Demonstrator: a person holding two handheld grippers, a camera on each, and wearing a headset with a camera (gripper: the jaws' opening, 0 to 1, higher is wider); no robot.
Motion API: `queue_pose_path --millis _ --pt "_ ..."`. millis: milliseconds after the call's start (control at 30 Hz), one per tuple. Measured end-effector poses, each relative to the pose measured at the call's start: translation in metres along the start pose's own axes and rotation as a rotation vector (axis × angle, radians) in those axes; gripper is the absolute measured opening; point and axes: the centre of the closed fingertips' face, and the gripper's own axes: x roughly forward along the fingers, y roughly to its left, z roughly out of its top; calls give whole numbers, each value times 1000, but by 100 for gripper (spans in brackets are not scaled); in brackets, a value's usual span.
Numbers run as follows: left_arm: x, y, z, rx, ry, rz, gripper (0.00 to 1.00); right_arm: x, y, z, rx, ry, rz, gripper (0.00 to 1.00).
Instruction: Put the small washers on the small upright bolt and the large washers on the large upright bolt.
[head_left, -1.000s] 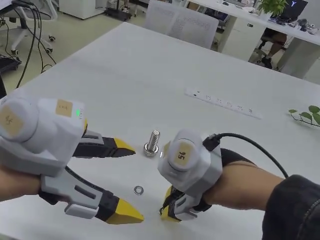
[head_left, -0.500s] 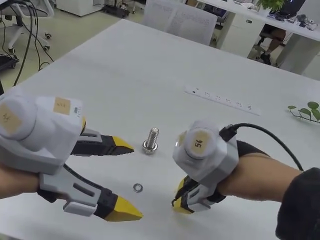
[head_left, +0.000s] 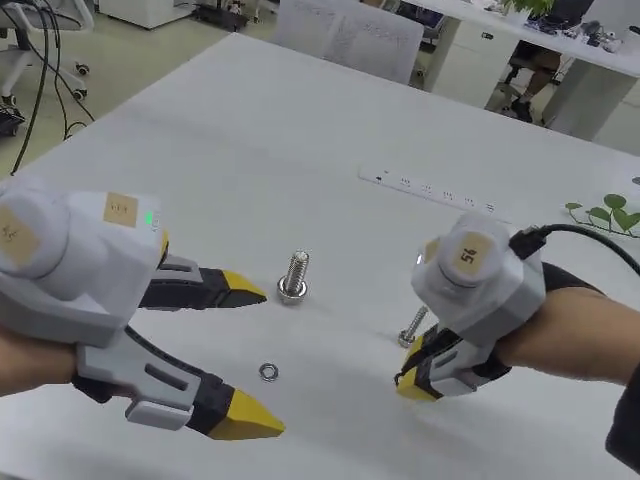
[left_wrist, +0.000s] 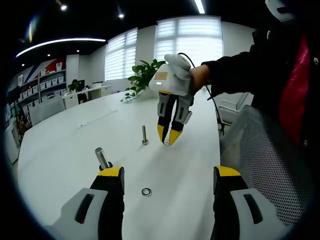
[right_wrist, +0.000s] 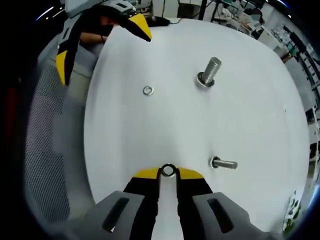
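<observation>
The large bolt (head_left: 293, 275) (left_wrist: 102, 157) (right_wrist: 210, 71) stands upright on the white table. To its right stands the small bolt (head_left: 412, 327) (left_wrist: 144, 135) (right_wrist: 223, 163). A loose washer (head_left: 268, 372) (left_wrist: 146, 191) (right_wrist: 148, 90) lies flat between the left gripper's jaws. My left gripper (head_left: 248, 355) (left_wrist: 169, 172) (right_wrist: 100, 45) is open wide and holds nothing. Just beside the small bolt, my right gripper (head_left: 420, 385) (left_wrist: 170, 137) (right_wrist: 168, 172) points down at the table, shut on a washer (right_wrist: 168, 170) pinched at its yellow tips.
A white power strip (head_left: 440, 190) lies farther back on the table, with plant leaves (head_left: 605, 215) at the right edge. A mesh chair (left_wrist: 260, 150) stands by the table's near side. Desks and chairs fill the room beyond.
My right gripper has moved to the right, away from the large bolt, and the small bolt now shows beside it. The left gripper and the loose washer have stayed put.
</observation>
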Motion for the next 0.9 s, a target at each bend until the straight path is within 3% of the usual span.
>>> queue_pose_path --millis 333,600,900 --pt "1 0 -2 0 5 -5 72 -19 -22 -11 59 -15 -41 14" --pt "3 0 -2 -1 5 -11 72 -35 -36 0 58 -40 -84 14" --pt "3 -1 -1 -5 5 -8 72 -37 -48 14 33 -58 -111 14"
